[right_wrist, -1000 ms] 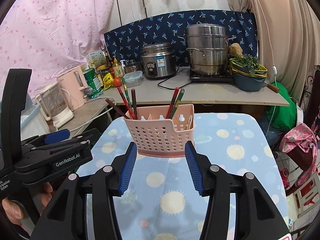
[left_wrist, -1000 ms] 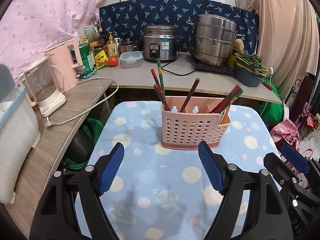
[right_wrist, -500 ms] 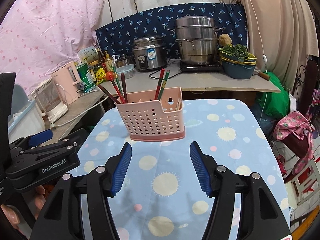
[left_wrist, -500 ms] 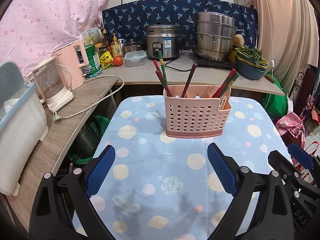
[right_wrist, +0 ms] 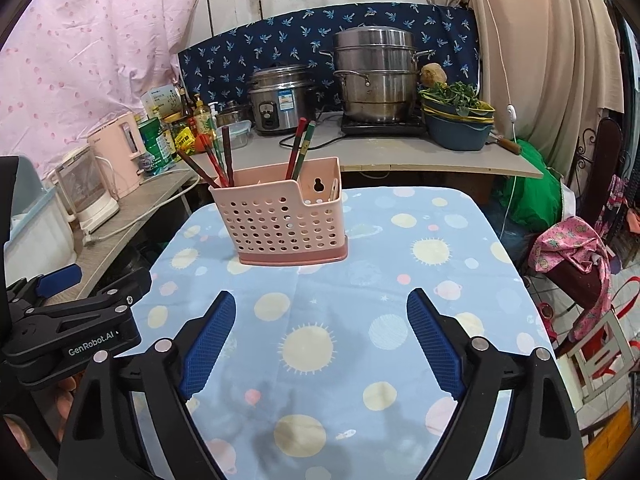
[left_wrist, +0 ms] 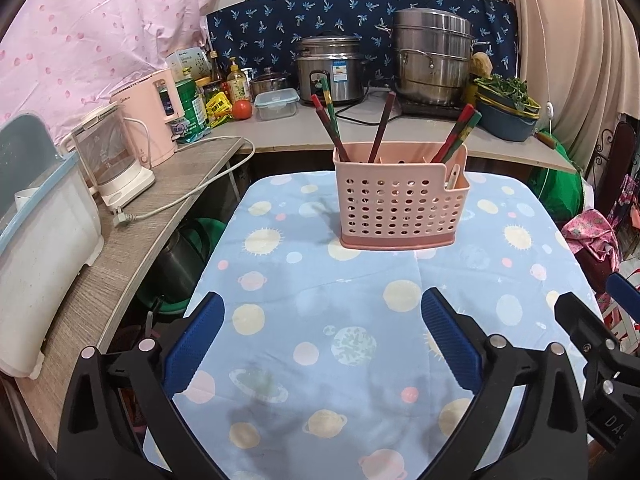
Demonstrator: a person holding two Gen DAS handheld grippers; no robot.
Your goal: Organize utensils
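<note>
A pink perforated utensil basket [left_wrist: 400, 204] [right_wrist: 282, 220] stands upright near the far end of the table with the blue planet-print cloth [left_wrist: 360, 320] [right_wrist: 360, 280]. Several dark red and green chopsticks [left_wrist: 330, 126] [right_wrist: 298, 148] lean out of its compartments. My left gripper [left_wrist: 320, 340] hangs over the near part of the cloth, well short of the basket, its jaws opening with nothing between them. My right gripper [right_wrist: 320, 340] is likewise back from the basket, jaws opening and empty. Each gripper shows at the edge of the other's view.
A wooden counter [left_wrist: 132, 240] runs along the left with a kettle [left_wrist: 112, 160], a pink appliance and a white bin [left_wrist: 36, 260]. The back counter carries a rice cooker [left_wrist: 330, 68], a steel steamer pot [left_wrist: 432, 64], bowls of greens [left_wrist: 504, 108] and bottles.
Both grippers have drawn back from the basket and lowered, so it looks smaller and farther. The jaws of both have spread wider, the right one most.
</note>
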